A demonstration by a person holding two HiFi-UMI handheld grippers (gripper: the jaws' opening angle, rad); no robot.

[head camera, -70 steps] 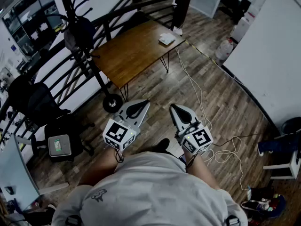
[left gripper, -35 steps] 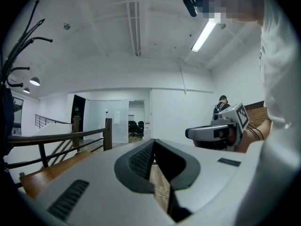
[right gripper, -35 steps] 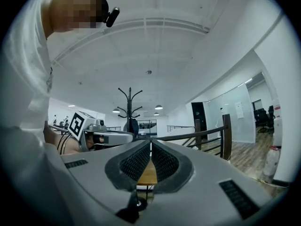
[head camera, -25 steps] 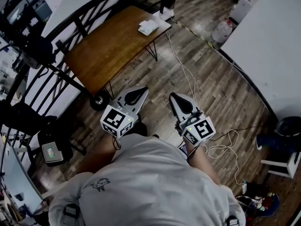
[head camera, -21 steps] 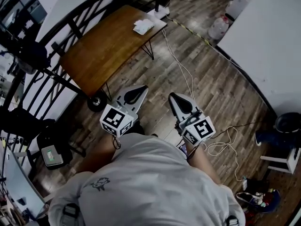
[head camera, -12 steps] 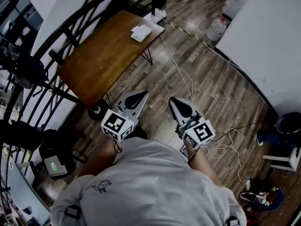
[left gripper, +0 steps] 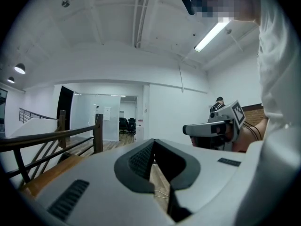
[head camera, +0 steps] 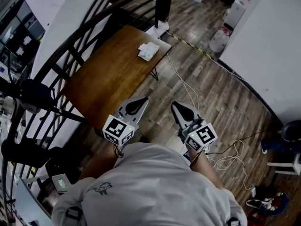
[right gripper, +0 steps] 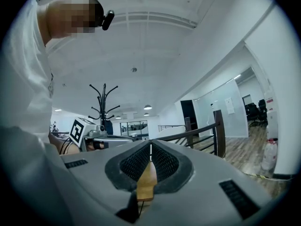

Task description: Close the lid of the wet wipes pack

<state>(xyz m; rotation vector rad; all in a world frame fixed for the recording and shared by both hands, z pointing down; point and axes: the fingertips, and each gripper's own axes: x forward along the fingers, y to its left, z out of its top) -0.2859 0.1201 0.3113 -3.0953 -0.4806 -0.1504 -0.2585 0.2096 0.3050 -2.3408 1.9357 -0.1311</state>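
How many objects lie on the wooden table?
1. The wet wipes pack lies near the far right corner of the wooden table. The railing covers the table's left edge, so something small may be hidden there.

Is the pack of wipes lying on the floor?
No, the wet wipes pack lies on the wooden table, near its far corner.
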